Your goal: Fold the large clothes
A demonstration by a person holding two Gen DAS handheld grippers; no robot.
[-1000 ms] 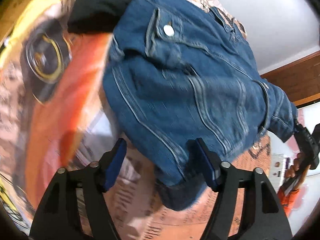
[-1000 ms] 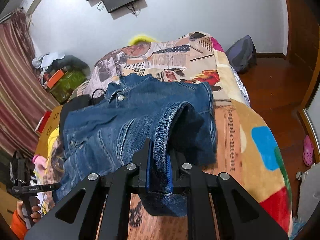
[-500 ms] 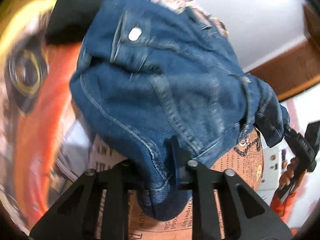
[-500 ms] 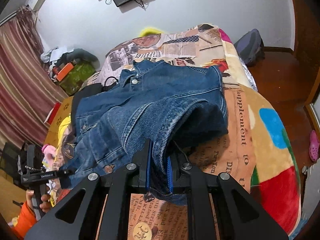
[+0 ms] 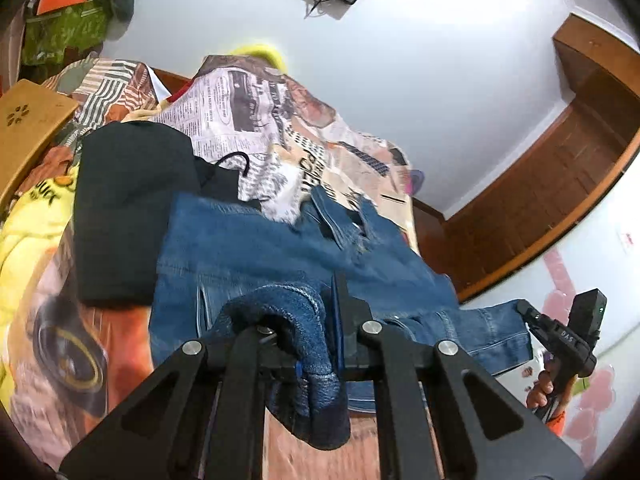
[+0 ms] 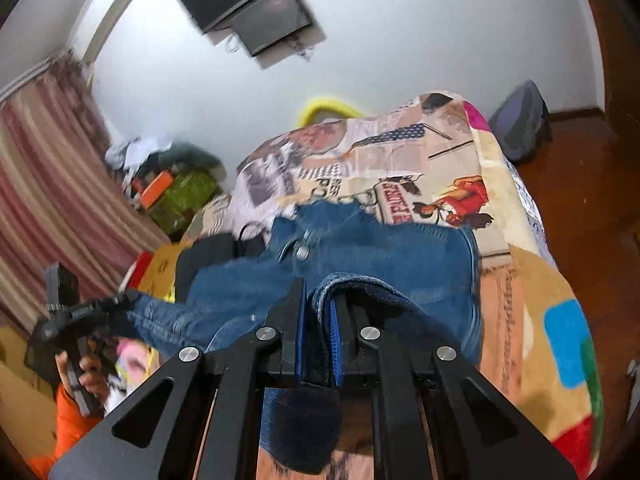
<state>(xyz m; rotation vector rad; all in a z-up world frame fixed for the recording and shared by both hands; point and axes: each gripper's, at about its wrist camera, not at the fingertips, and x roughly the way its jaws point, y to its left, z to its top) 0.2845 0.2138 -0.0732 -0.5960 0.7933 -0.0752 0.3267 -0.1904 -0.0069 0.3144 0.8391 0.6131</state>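
1. Jaws of the left gripper [image 5: 320,328] pinch a thick blue hem, low in the middle of its view.
2. Jaws of the right gripper [image 6: 318,336] are closed on another bit of hem, low in the middle too.
3. Denim jacket [image 5: 256,252] hangs from both and lies mid-frame on the bed cover [image 6: 532,320], partly on a black cloth [image 5: 128,216].
4. Folding looks only just started. Most folds are left.
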